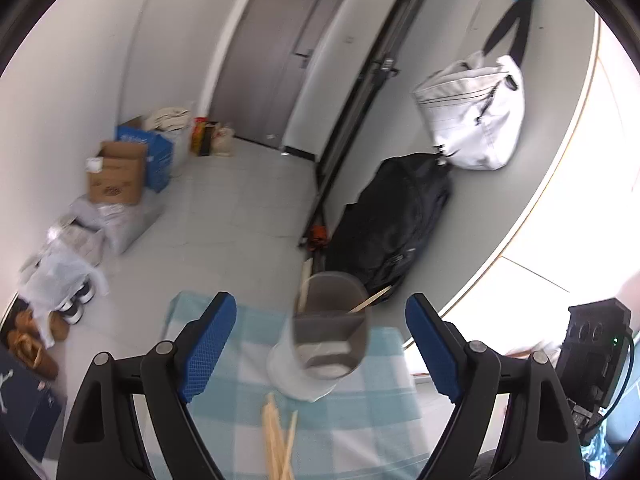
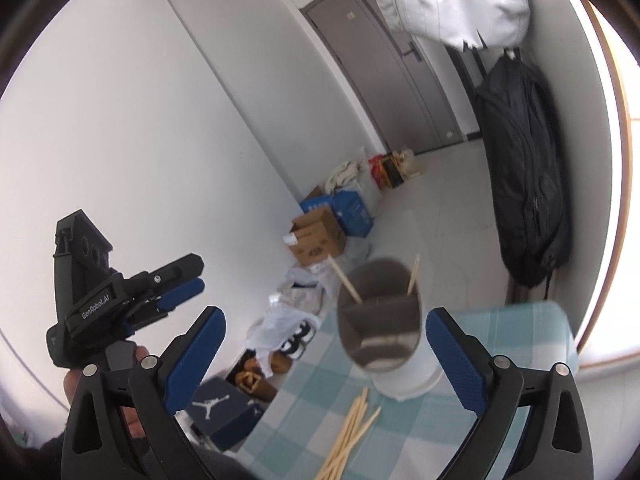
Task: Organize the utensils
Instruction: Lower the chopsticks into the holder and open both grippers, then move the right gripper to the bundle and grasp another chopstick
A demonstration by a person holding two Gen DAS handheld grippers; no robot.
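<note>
A grey divided utensil holder [image 1: 332, 328] on a white base stands on a blue-and-white checked cloth [image 1: 360, 420]. Two chopsticks [image 1: 370, 300] lean inside it. My left gripper [image 1: 320, 300] is open, its blue pads spread on either side of the holder and short of it, nothing held. Several loose chopsticks [image 1: 278, 440] lie on the cloth just below the holder. In the right wrist view, the holder [image 2: 380, 320] sits between the wide-open fingers of my right gripper [image 2: 326, 312], which is empty. The loose chopsticks [image 2: 352, 432] lie near it. The left gripper [image 2: 196, 276] hovers at the left.
A black backpack [image 1: 392, 216] leans on the wall behind the table, with a white bag [image 1: 472, 112] hanging above it. Cardboard boxes [image 1: 118, 176], plastic bags and shoes [image 1: 76, 304] line the floor at left. A shoe box [image 2: 224, 412] sits beside the table edge.
</note>
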